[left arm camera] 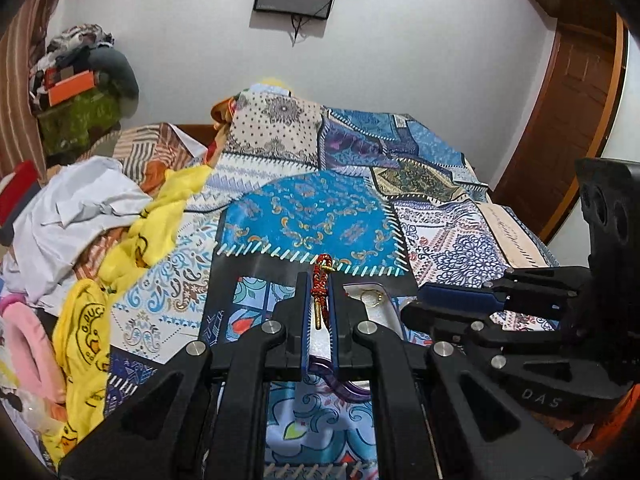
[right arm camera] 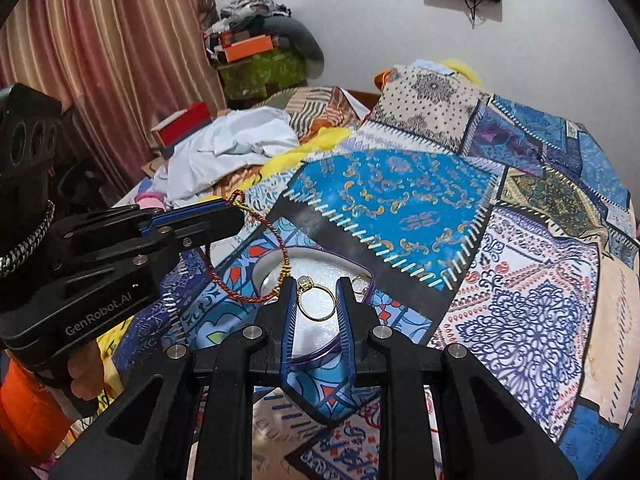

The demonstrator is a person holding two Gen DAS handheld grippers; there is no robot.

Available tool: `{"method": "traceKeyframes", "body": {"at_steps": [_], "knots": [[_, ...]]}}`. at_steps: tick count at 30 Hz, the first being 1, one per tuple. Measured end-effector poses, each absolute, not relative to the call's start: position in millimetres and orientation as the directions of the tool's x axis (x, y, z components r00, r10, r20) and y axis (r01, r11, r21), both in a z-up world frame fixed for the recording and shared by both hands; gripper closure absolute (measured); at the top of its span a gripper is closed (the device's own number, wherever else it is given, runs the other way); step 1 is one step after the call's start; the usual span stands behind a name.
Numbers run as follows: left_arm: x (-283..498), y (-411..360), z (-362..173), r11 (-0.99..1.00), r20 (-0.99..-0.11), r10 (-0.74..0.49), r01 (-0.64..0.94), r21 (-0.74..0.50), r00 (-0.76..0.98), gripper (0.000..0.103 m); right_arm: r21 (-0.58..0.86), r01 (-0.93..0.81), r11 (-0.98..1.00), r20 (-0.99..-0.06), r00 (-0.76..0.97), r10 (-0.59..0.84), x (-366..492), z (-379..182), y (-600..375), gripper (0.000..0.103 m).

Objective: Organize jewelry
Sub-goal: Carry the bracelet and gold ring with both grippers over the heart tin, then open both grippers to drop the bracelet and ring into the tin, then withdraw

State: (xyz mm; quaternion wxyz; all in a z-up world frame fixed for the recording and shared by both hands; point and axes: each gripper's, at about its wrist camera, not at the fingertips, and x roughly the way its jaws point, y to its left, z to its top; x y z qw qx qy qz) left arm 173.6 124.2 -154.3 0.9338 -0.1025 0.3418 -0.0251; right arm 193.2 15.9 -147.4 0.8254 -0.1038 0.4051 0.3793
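A patchwork bedspread (right arm camera: 400, 196) fills both views. At lower centre lies a white tray (right arm camera: 320, 292). The left claw (left arm camera: 319, 280) is clamped on a red bracelet (right arm camera: 244, 268); the right claw (right arm camera: 316, 286) grips a gold ring (right arm camera: 318, 303) over the tray.

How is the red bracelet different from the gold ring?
The bracelet is a big red-and-gold cord loop; the ring is a small gold band with a stone. The bracelet dangles from the left gripper; the ring sits across the right gripper. Both hang over the white tray.
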Motion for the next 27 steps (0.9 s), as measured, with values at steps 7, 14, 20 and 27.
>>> {"method": "traceKeyframes", "body": {"at_steps": [7, 14, 20, 27], "knots": [[188, 128, -175, 0.972, -0.663, -0.147, -0.017, -0.235, 0.734, 0.097, 0.117, -0.715, 0.689, -0.780, 0.364, 0.510, 198, -162, 28, 0.085], [193, 127, -189, 0.978, -0.694, -0.147, -0.003, -0.209, 0.705, 0.097, 0.108, -0.719, 0.687, -0.806, 0.341, 0.484, 198, -174, 36, 0.085], [193, 129, -191, 0.979, -0.706, -0.141, -0.007, -0.202, 0.694, 0.097, 0.099, -0.720, 0.687, -0.820, 0.332, 0.466, 199, -176, 40, 0.085], [184, 132, -179, 0.981, -0.701, -0.124, -0.020, -0.194, 0.702, 0.089, 0.096, -0.701, 0.707, -0.822, 0.345, 0.453, 199, -172, 36, 0.073]]}}
